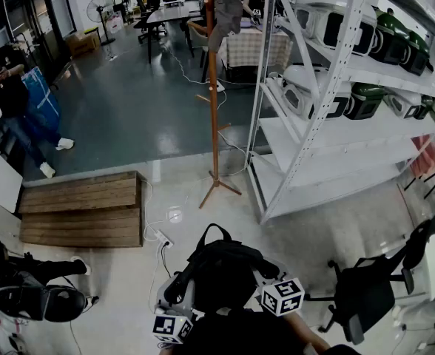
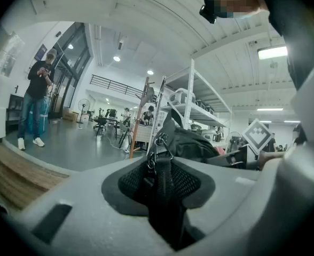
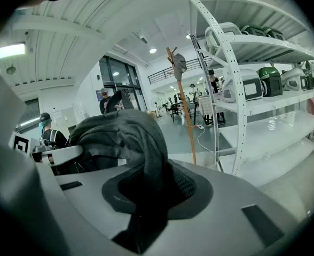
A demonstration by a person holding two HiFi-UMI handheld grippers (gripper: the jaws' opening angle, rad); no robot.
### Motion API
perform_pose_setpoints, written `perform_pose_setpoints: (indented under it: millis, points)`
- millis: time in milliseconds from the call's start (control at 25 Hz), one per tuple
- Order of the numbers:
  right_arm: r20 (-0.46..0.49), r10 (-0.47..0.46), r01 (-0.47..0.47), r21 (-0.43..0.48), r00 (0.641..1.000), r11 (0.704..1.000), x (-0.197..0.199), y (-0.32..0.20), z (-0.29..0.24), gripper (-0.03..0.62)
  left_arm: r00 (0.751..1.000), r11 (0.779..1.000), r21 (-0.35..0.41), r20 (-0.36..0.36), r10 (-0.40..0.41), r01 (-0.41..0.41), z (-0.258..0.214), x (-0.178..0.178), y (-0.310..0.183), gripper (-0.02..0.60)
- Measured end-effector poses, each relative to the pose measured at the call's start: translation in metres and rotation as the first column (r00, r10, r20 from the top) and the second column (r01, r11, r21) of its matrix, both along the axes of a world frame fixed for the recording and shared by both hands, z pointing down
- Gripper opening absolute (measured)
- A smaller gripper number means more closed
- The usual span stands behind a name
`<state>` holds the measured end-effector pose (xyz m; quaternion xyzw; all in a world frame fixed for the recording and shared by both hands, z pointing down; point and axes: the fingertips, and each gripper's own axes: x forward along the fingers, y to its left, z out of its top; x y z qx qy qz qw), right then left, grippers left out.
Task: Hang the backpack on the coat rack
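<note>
The black backpack [image 1: 221, 268] hangs between my two grippers low in the head view, above the pale floor. My left gripper [image 1: 179, 293] is shut on a narrow webbing strap with metal rings [image 2: 164, 169]. My right gripper [image 1: 268, 278] is shut on a padded shoulder strap [image 3: 149, 153], with the bag's bulk [image 3: 111, 135] just beyond it. The wooden coat rack [image 1: 212, 87] stands ahead on three splayed feet, with a grey garment [image 1: 226, 13] on its top peg. It also shows as the coat rack [image 2: 142, 111] in the left gripper view and the coat rack [image 3: 185, 105] in the right gripper view.
White metal shelving [image 1: 328, 109] loaded with appliances stands right of the rack. A wooden pallet [image 1: 84, 209] lies to the left, with a power strip and cables [image 1: 162, 237] by it. A black office chair [image 1: 369, 291] is at lower right. A person [image 1: 10, 95] stands far left.
</note>
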<state>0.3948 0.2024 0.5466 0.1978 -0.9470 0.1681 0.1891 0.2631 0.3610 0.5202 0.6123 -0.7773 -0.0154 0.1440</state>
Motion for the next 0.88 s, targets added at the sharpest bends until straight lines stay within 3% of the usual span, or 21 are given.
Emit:
perform_pose_setpoints:
  millis: [640, 880]
  points:
    - [0.029, -0.013, 0.014, -0.035, 1.000, 0.999, 0.011, -0.011, 0.002, 0.087, 1.000, 1.000, 0.013, 0.017, -0.010, 0.010, 0.002, 0.014, -0.008, 0.117]
    - [0.039, -0.048, 0.050, -0.040, 0.998, 0.998, 0.016, -0.019, -0.002, 0.087, 0.999, 0.999, -0.025, 0.017, -0.045, 0.045, -0.005, 0.022, -0.014, 0.117]
